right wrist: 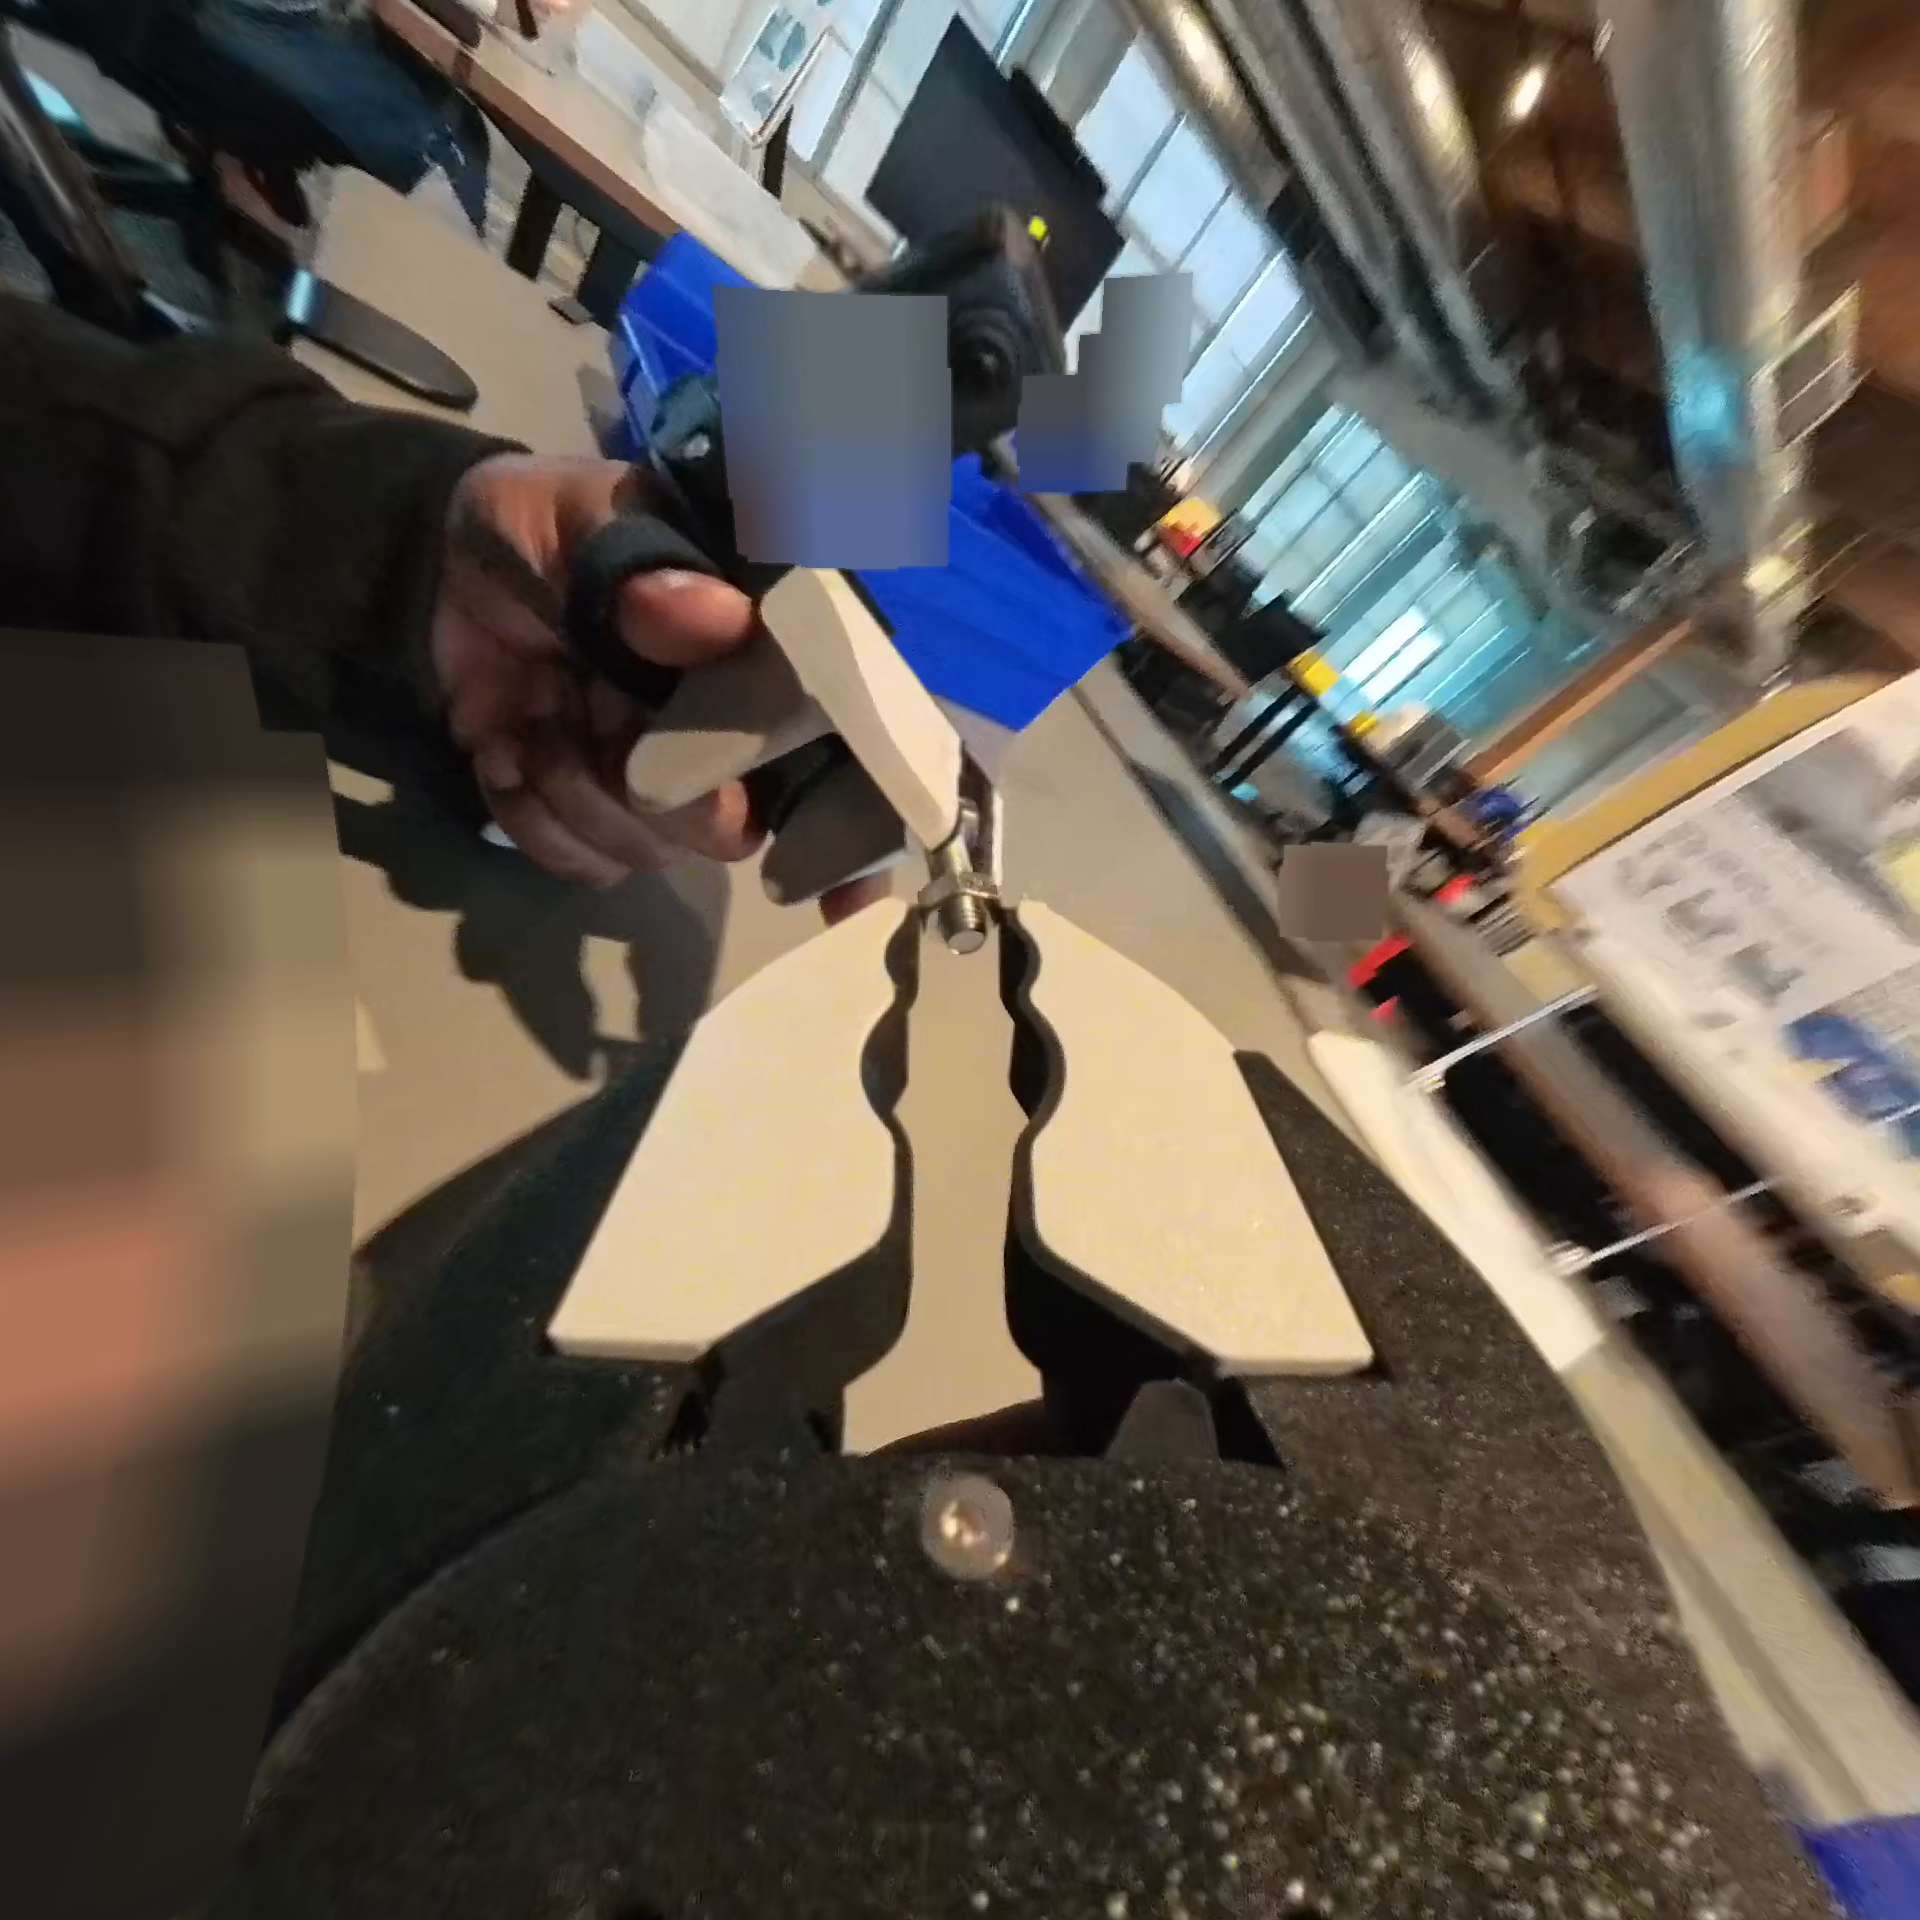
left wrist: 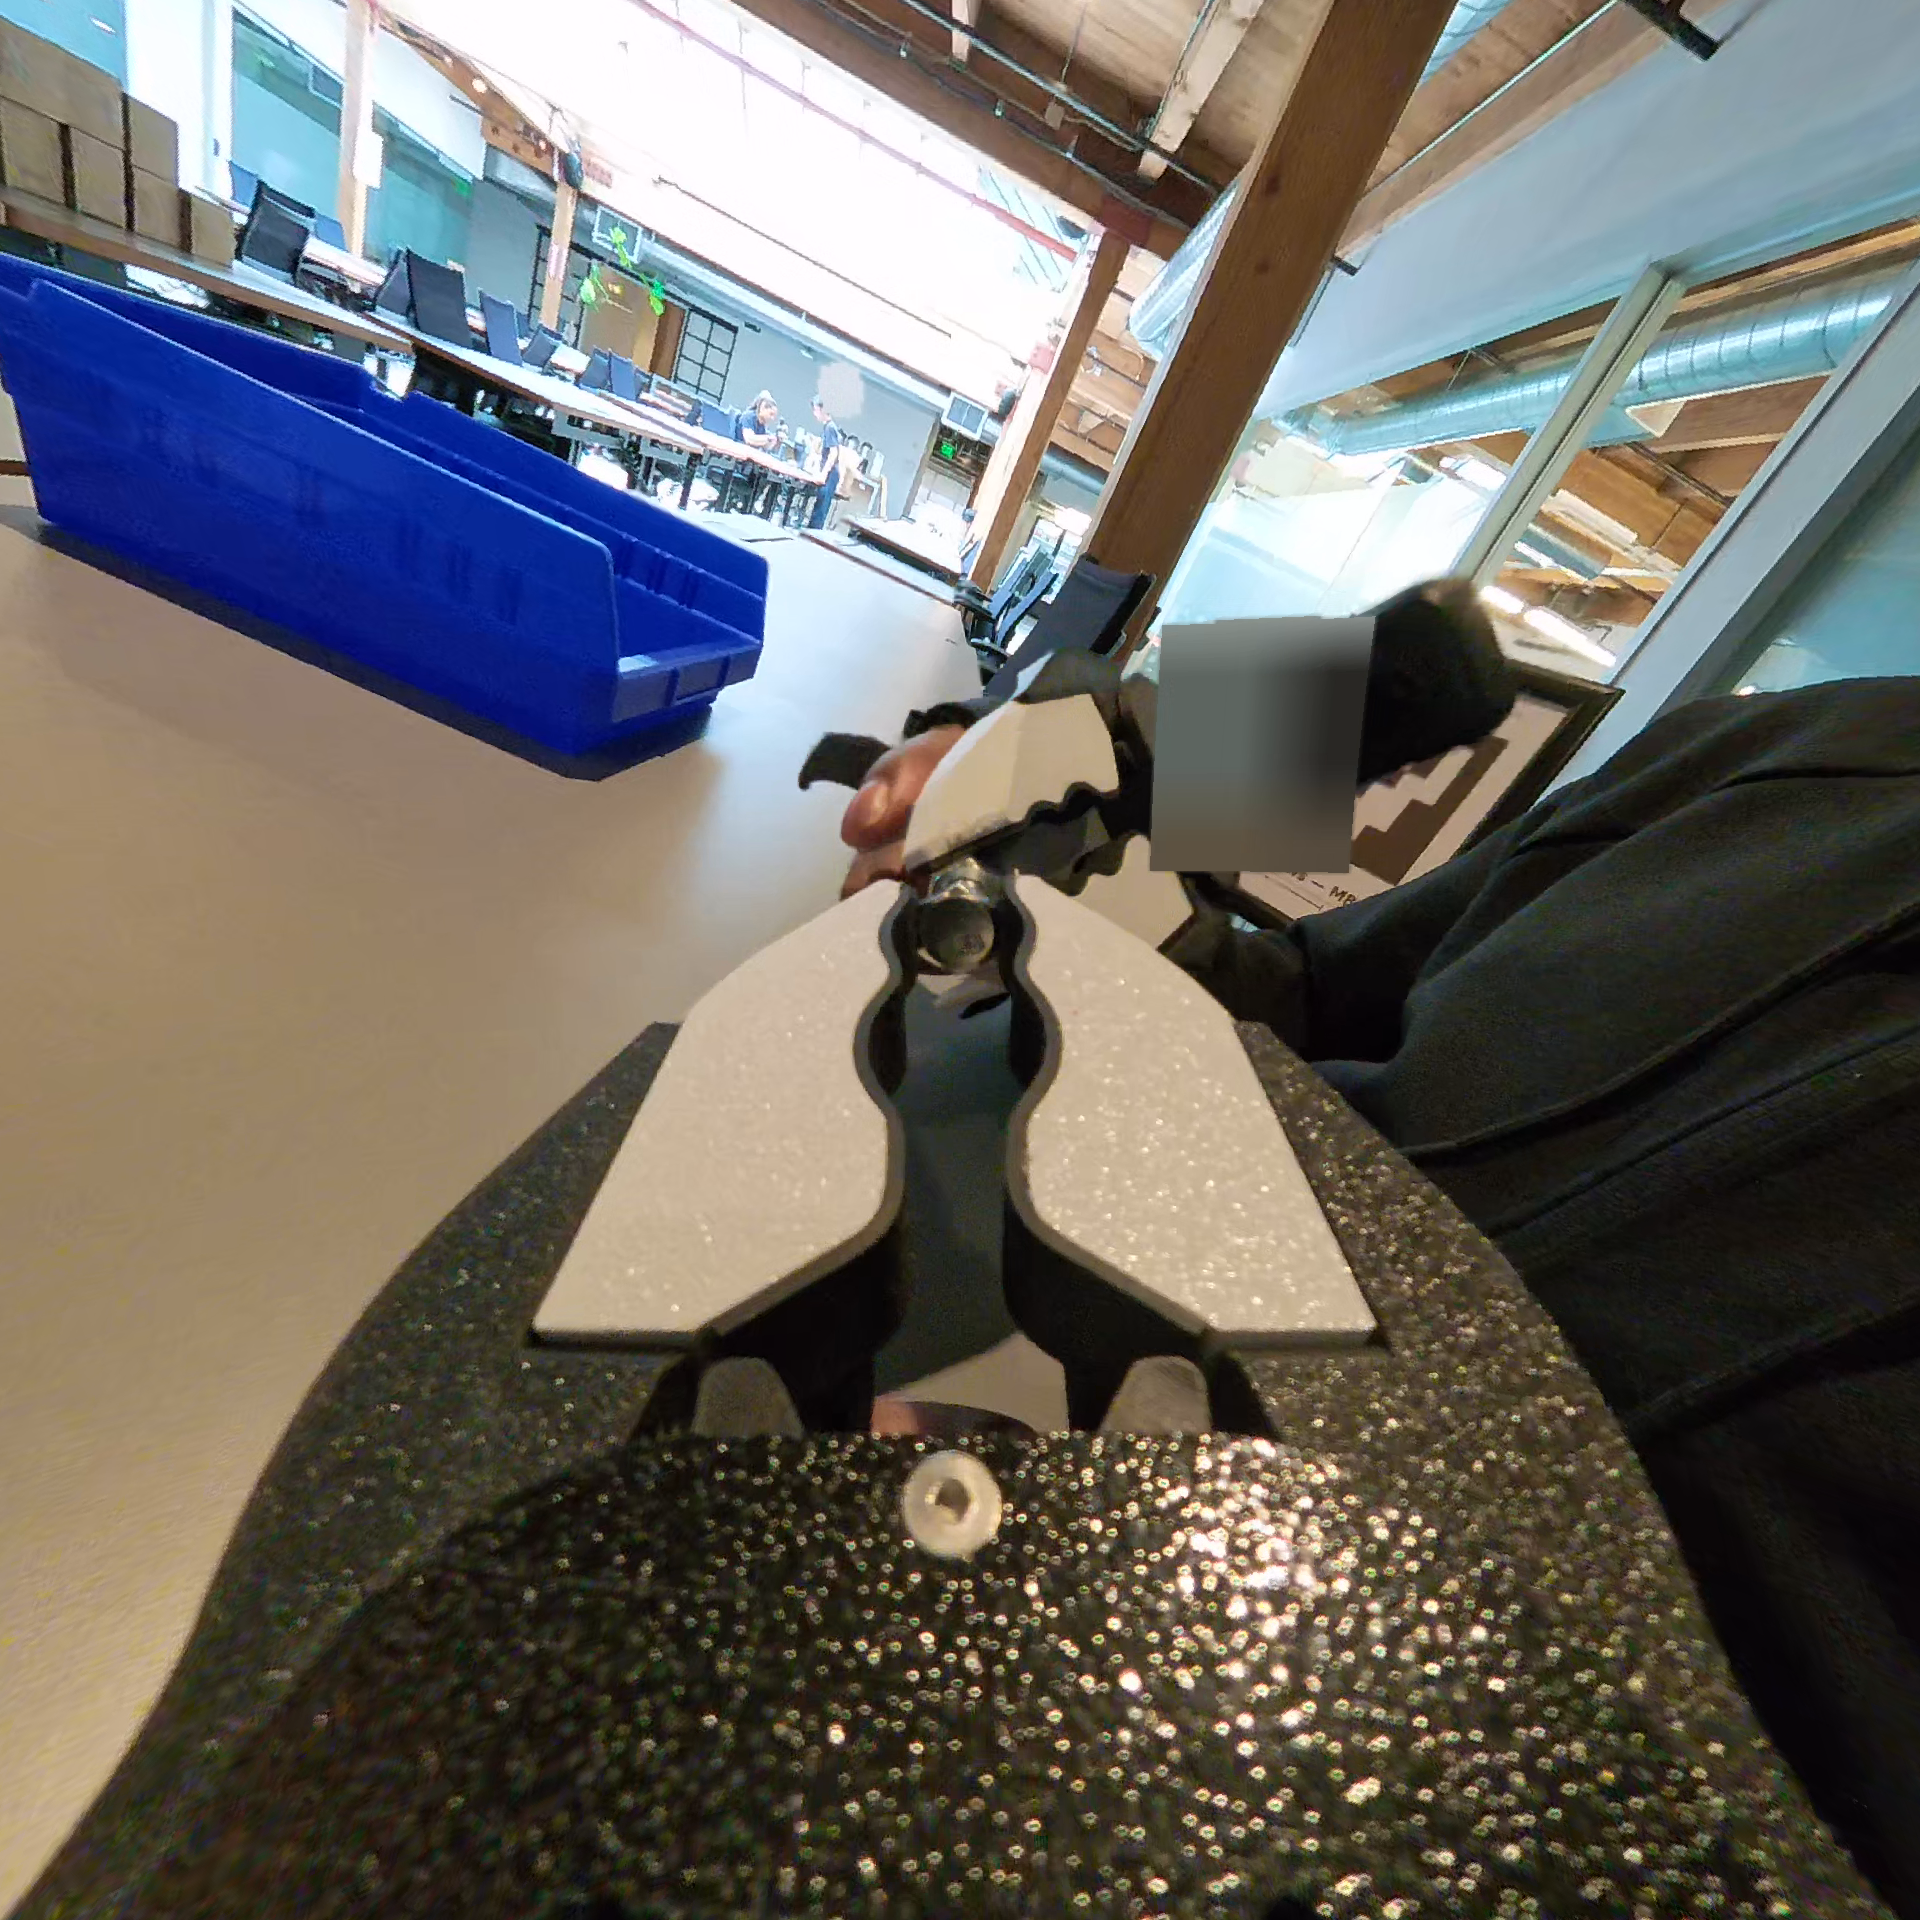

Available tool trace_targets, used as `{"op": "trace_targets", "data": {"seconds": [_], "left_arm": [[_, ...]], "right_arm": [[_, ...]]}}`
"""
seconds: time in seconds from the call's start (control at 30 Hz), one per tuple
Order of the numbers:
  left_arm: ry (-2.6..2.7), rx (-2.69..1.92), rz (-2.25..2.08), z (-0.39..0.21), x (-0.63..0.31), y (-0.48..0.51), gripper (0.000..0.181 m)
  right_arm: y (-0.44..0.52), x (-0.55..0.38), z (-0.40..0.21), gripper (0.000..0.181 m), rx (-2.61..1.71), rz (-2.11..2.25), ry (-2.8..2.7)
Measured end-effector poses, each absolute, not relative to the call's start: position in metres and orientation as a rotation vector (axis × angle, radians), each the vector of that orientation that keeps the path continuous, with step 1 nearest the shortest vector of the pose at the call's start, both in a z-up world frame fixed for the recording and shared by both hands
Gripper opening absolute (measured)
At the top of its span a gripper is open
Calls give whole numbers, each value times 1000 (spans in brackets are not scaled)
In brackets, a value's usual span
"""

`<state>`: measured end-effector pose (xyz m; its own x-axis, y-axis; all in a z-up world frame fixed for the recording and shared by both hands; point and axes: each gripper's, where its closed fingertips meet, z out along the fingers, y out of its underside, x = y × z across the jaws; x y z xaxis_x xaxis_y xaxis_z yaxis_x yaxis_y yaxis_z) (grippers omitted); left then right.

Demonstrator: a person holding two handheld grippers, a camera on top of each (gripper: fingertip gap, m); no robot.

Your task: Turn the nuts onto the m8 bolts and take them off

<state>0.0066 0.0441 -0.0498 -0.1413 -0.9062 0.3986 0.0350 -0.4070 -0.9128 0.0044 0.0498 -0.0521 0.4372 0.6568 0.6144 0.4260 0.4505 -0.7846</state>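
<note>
In the left wrist view my left gripper (left wrist: 951, 925) is shut on the head of a silver M8 bolt (left wrist: 951, 943), held in the air above the table. The right gripper's white finger (left wrist: 1013, 764) comes in from the upper right and meets the nut (left wrist: 961, 888) on the bolt's shank. In the right wrist view my right gripper (right wrist: 961, 914) is shut on the silver flanged nut (right wrist: 958, 885). The bolt's threaded end (right wrist: 964, 935) pokes through the nut toward the camera. The left gripper's fingers (right wrist: 873, 696) hold the bolt's far end, with a hand (right wrist: 582, 707) behind them.
A blue plastic bin (left wrist: 364, 520) stands on the pale table (left wrist: 260, 935) at the left and shows in the right wrist view (right wrist: 987, 613). A person's dark sleeve (left wrist: 1610, 987) fills the right side. A framed sign (left wrist: 1455, 800) stands behind the grippers. Left and right tips are no more than a few centimetres apart.
</note>
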Motion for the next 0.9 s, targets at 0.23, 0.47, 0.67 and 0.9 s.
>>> {"op": "trace_targets", "data": {"seconds": [0.23, 0.47, 0.67, 0.9], "left_arm": [[1058, -1358, -1607, -48, 8, 41, 14], [976, -1395, -1641, -47, 5, 52, 14], [984, -1408, -1673, -48, 6, 49, 14], [1007, -1425, -1691, -51, 8, 45, 14]], "right_arm": [[42, 5, -51, 15, -1606, 1140, -861], [55, 15, -40, 32, -1261, 453, -1039], [50, 7, -47, 30, -1079, 74, -1188], [48, 5, -51, 15, -1034, -13, -1236]]}}
